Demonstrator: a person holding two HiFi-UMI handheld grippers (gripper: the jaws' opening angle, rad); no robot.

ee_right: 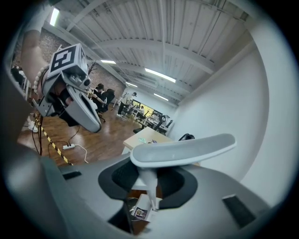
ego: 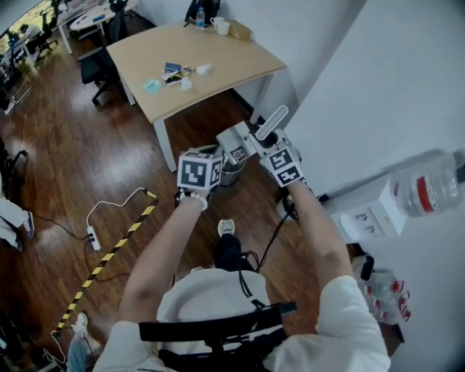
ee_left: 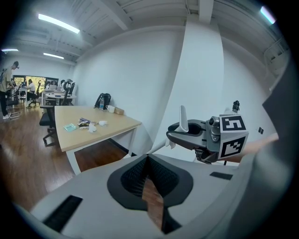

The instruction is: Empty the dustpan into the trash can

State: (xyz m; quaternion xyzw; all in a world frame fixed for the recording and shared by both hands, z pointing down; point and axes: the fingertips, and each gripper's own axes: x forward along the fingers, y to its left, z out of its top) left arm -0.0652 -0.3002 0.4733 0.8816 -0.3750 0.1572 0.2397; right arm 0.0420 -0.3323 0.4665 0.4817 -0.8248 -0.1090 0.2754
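Dark wood floor (ego: 87, 167) fills the room, an open office with a white wall (ego: 378, 94) on the right. A pale wooden table (ego: 218, 69) stands near that wall, with small packets (ego: 174, 73) near its middle and a dark backpack (ego: 203, 11) at its far edge. By the table's near leg sits the trash can (ego: 232, 174), half hidden under the grippers. A yellow-black tape strip (ego: 116, 251) and a white power strip (ego: 93, 236) lie on the floor to the left; a large water bottle (ego: 429, 185) lies against the wall.

The right gripper (ee_right: 148, 175) pinches the dustpan (ee_right: 187, 147) by its thin white stem – the pale curved part juts above the jaws, over the trash can. The left gripper (ee_left: 148, 156) is closed and empty, just beside it.
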